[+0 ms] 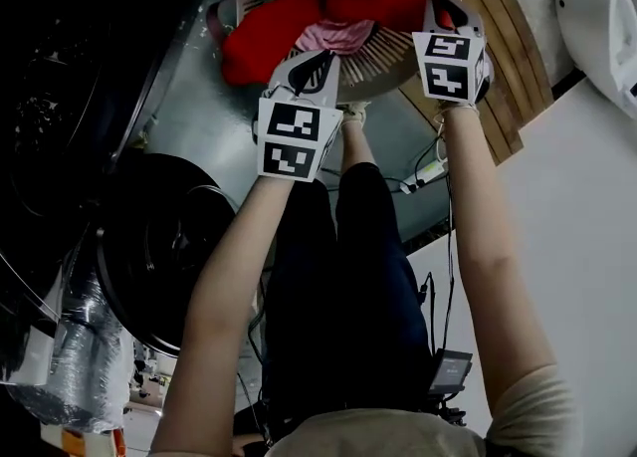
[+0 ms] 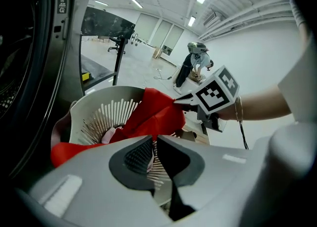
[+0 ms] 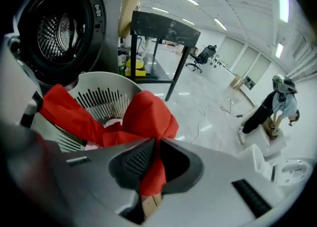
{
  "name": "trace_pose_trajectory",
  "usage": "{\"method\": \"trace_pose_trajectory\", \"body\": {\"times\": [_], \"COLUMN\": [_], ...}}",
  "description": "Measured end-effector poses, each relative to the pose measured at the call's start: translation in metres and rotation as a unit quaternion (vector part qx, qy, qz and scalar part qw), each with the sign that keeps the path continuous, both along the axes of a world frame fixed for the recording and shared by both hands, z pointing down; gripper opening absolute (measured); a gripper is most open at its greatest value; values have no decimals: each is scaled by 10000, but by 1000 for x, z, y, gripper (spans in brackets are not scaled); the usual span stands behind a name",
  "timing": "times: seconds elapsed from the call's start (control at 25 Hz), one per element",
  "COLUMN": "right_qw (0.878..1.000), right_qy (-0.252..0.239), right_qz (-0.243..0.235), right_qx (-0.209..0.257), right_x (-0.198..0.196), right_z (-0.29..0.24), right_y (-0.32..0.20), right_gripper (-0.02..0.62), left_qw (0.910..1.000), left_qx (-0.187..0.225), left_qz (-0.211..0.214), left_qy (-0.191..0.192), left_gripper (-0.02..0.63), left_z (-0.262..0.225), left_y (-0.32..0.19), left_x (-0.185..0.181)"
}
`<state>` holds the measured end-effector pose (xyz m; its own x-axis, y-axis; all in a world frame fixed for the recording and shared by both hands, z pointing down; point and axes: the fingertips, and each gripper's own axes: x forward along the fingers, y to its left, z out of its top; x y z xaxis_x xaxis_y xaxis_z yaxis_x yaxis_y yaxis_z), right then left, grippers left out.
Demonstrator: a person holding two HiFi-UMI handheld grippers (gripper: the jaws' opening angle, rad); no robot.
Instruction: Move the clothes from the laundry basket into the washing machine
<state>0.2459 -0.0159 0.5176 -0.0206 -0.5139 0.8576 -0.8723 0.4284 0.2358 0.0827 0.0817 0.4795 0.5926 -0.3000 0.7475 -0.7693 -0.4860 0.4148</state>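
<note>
One grip only: right gripper [image 3: 154, 142] clamped on red garment [image 3: 146, 114] heaped in laundry basket [image 3: 99, 76]; left gripper [image 2: 153, 141] closed, empty. Lift well clear of rim before swinging to washing machine [image 3: 59, 28].

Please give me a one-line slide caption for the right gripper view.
Right gripper shut on a red garment at the white laundry basket, washing machine behind.

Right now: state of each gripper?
Left gripper: closed, empty.
Right gripper: closed on the red garment.
</note>
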Motion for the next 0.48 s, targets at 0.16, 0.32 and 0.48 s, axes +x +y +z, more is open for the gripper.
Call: {"method": "trace_pose_trajectory", "body": {"times": [0.16,0.32,0.48], "right_qw": [9988,9911,9723], "right_qy": [-424,-1207,-2230], "right_qz": [136,150,156], "right_qx": [212,536,678], "right_x": [-7,-38,-80], "right_z": [-38,-92,-144], "right_y": [9,23,35], "right_gripper": [23,21,21], "left_qw": [9998,9985,9959], "left_qx": [123,353,715], "left_qz": [102,325,462], "left_qy": [117,253,293], "left_gripper": [61,206,294], "left_z": [-13,-31,-52], "left_y": [-8,-17,-27], "left_x": [5,17,25]}}
